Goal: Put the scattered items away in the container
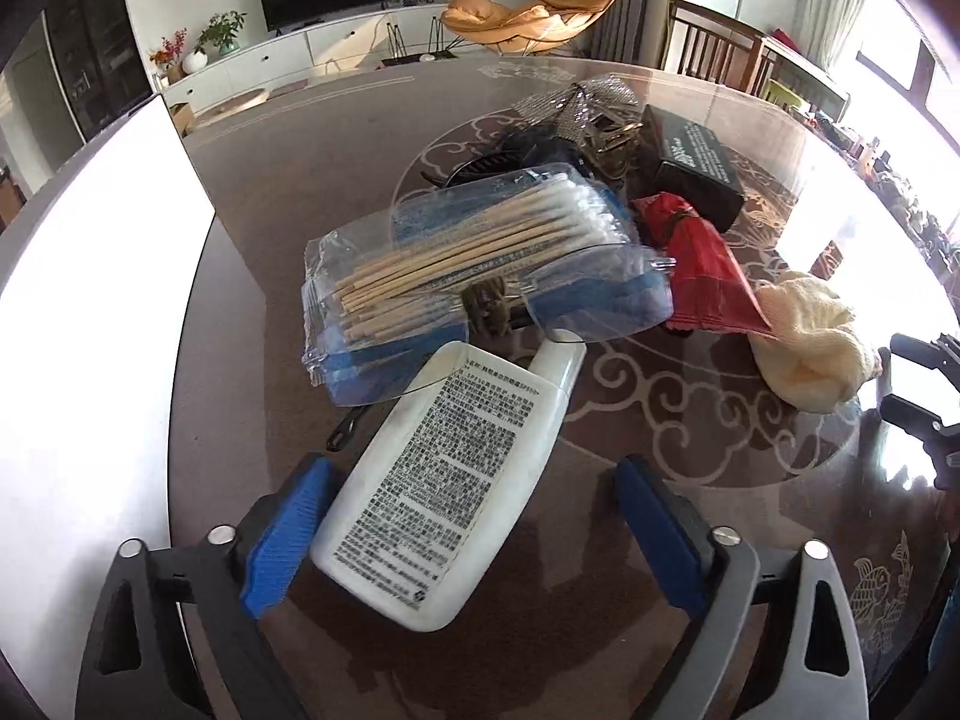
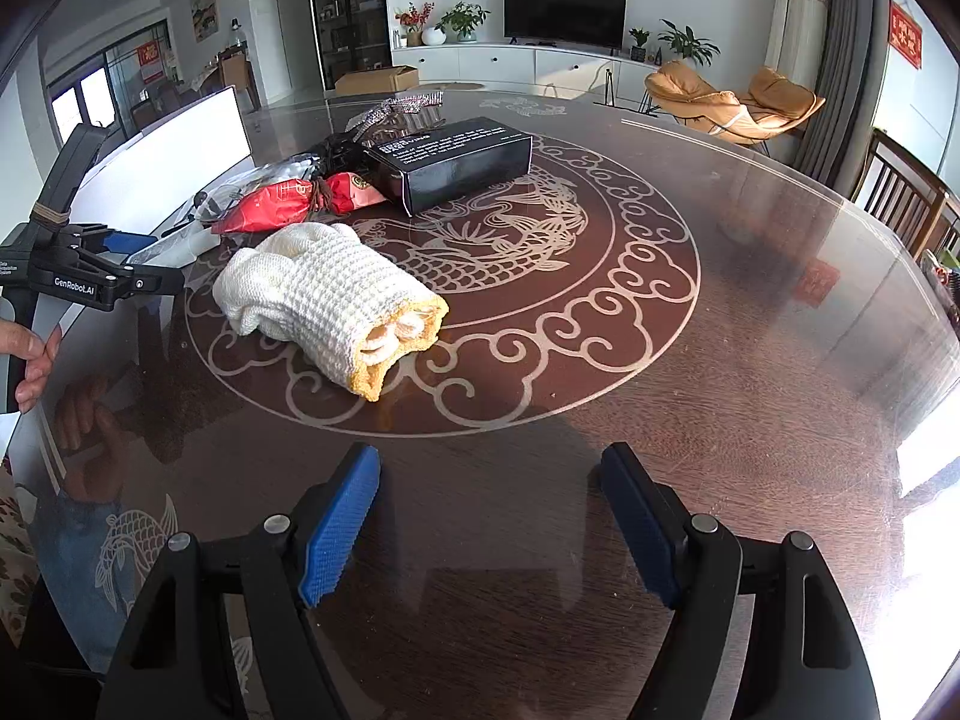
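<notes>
The left gripper point(image 1: 474, 531) stands wide around a white bottle point(image 1: 447, 480), whose base touches its left pad while the right pad stays apart. Just ahead lies a clear box of cotton swabs point(image 1: 480, 252). The right gripper point(image 2: 489, 525) gapes empty; a rolled cream towel point(image 2: 327, 306) lies ahead-left of it

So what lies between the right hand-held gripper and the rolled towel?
Nothing: bare table between right hand-held gripper and rolled towel, per right wrist view.
</notes>
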Demonstrator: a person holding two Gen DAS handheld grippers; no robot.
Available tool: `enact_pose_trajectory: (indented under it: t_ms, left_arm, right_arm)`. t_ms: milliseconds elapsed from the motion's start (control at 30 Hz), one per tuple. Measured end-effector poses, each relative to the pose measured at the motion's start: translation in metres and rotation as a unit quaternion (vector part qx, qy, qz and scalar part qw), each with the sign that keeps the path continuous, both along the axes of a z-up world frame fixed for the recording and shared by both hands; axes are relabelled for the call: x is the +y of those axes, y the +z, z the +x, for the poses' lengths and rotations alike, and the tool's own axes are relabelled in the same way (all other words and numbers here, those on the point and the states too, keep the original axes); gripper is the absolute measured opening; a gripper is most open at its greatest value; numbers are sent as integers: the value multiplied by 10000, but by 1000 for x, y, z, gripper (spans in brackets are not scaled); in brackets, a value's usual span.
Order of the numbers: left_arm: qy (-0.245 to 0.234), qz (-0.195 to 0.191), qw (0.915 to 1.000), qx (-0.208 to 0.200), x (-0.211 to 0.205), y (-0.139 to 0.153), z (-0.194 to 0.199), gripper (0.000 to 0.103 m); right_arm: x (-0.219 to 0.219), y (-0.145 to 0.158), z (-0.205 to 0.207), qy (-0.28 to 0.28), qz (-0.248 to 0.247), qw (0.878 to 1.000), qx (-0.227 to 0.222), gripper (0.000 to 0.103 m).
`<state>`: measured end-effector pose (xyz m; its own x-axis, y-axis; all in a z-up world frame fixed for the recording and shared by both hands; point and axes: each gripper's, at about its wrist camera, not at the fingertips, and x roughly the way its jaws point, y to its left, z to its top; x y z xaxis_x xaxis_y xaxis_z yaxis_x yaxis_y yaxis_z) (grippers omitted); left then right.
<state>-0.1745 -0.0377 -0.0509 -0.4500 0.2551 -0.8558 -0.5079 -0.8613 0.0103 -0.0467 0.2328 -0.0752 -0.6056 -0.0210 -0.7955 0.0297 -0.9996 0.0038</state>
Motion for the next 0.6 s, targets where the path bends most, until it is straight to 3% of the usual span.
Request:
enact_pose_trajectory:
  t_ms: [67, 100, 300, 367, 400, 467, 567, 600]
  left_arm:
    - [122, 71, 9999, 80, -2, 5, 9, 56]
    - [234, 147, 9996, 65, -5, 6, 15, 52]
    - [796, 453, 9958, 93, -10, 7, 61, 51]
    - [798, 503, 9955, 60, -8, 6, 73, 51]
    - [778, 491, 9957, 64, -4, 5, 76, 51]
    - [753, 435, 9961, 108, 0, 4, 84, 51]
    - [806, 486, 9955, 111, -3, 1, 87, 51]
    - [834, 516, 9951, 83, -4, 0, 87, 52]
  right_arm:
    - [0, 0, 0, 0, -2, 10000, 0, 77]
    - [0, 0, 0, 0, -1, 10000, 0, 77]
    - [0, 0, -1, 101, -107, 9999, 14, 79]
    - [-3, 3, -5, 1027, -623, 9927, 92, 77]
    - [-7, 6, -9, 1374, -487, 9892, 156, 77]
    - [-18, 16, -18, 1767, 240, 9830, 427, 78]
    - [-24, 27, -41, 2671, -146, 9617, 591, 78]
    - [-31, 27, -46, 2927, -60, 9538, 680, 78]
